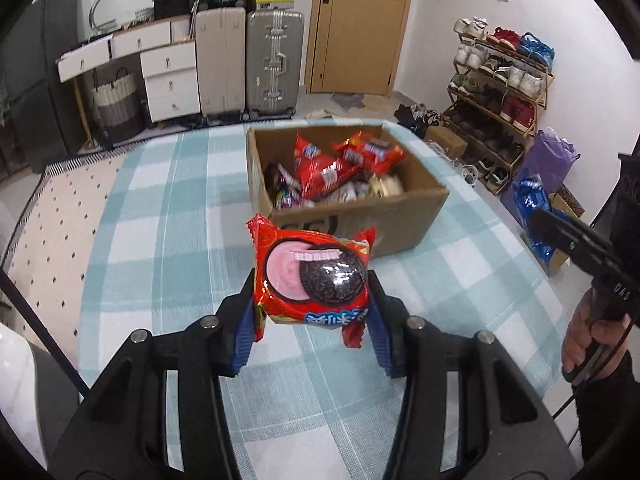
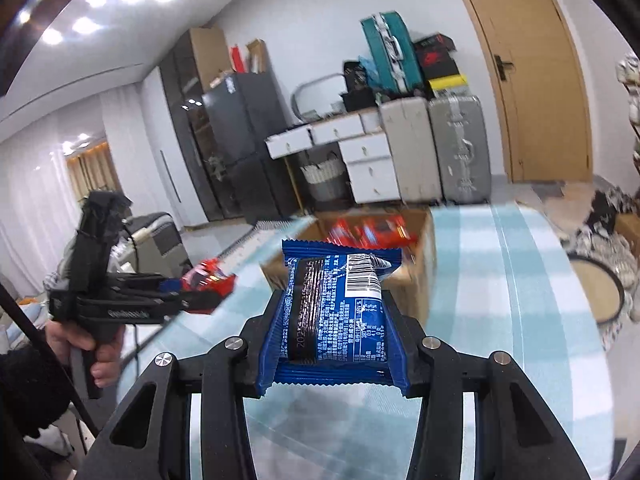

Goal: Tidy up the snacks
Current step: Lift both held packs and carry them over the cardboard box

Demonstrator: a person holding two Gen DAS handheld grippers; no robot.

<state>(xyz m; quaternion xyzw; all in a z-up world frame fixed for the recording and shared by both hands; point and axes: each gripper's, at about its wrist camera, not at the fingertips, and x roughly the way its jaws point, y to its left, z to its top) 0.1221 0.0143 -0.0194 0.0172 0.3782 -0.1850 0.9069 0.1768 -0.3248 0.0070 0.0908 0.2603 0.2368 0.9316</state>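
Note:
My left gripper (image 1: 312, 304) is shut on a red cookie packet (image 1: 314, 276), held in the air above the checked tablecloth (image 1: 160, 240). Just beyond it stands an open cardboard box (image 1: 360, 216) with several red and mixed snack packets inside. My right gripper (image 2: 334, 312) is shut on a blue snack packet (image 2: 340, 304), barcode side up, also lifted over the table. The box (image 2: 416, 264) lies blurred behind that packet. In the right wrist view the left gripper (image 2: 200, 300) shows at the left with its red packet (image 2: 208, 276). The right gripper's fingers (image 1: 560, 232) enter the left wrist view at the right edge.
A person's hand (image 1: 588, 340) holds the right gripper's handle. Suitcases (image 1: 272, 64), white drawers (image 1: 168, 80), a door (image 1: 360, 24) and a shoe rack (image 1: 500, 92) line the far wall. A patterned mat (image 1: 52, 224) covers the table's left part.

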